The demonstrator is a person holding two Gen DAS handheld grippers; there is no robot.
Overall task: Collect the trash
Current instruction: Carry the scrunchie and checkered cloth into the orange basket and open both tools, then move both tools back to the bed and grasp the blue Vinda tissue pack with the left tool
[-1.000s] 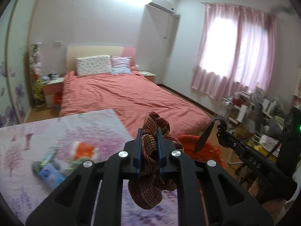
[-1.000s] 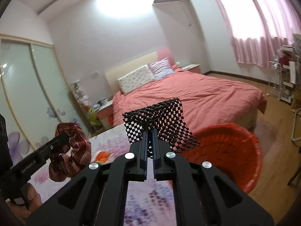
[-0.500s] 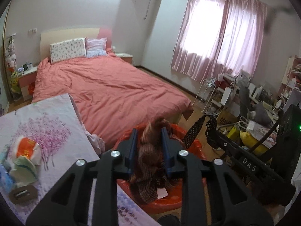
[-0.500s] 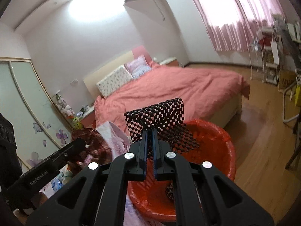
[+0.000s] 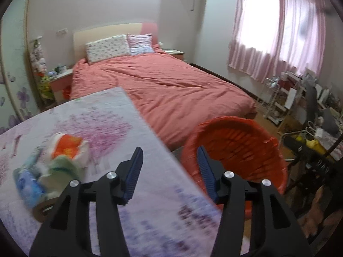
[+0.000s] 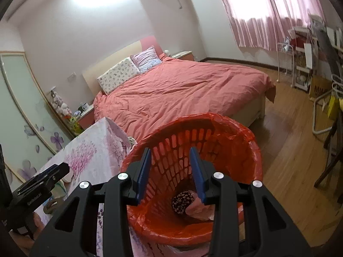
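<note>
My left gripper point(image 5: 169, 150) hangs over the edge of the floral-cloth table point(image 5: 111, 120), its jaws opening with nothing between them. To its left on the cloth lies a blurred pile of trash: an orange-and-white wrapper point(image 5: 67, 146), a blue packet point(image 5: 30, 184) and a tape roll point(image 5: 40, 211). My right gripper point(image 6: 170, 150) is above the mouth of the red basket point(image 6: 246, 141), jaws opening and empty. A black-and-white checkered piece point(image 6: 183, 201) lies at the basket's bottom beside something pink point(image 6: 199, 209). The brown scrunchie is not visible.
The red basket point(image 5: 235, 147) stands on the wooden floor point(image 6: 289, 150) between the table's corner and a bed point(image 5: 171, 85) with a salmon cover. A rack point(image 6: 300, 68) and a cluttered desk point(image 5: 317, 132) fill the right side. A hand point(image 6: 23, 239) holds the left gripper's body point(image 6: 40, 180).
Both grippers went from shut to open. The scrunchie has left the left jaws and the checkered piece has dropped into the basket. The left gripper swung back over the table; the right sank towards the basket.
</note>
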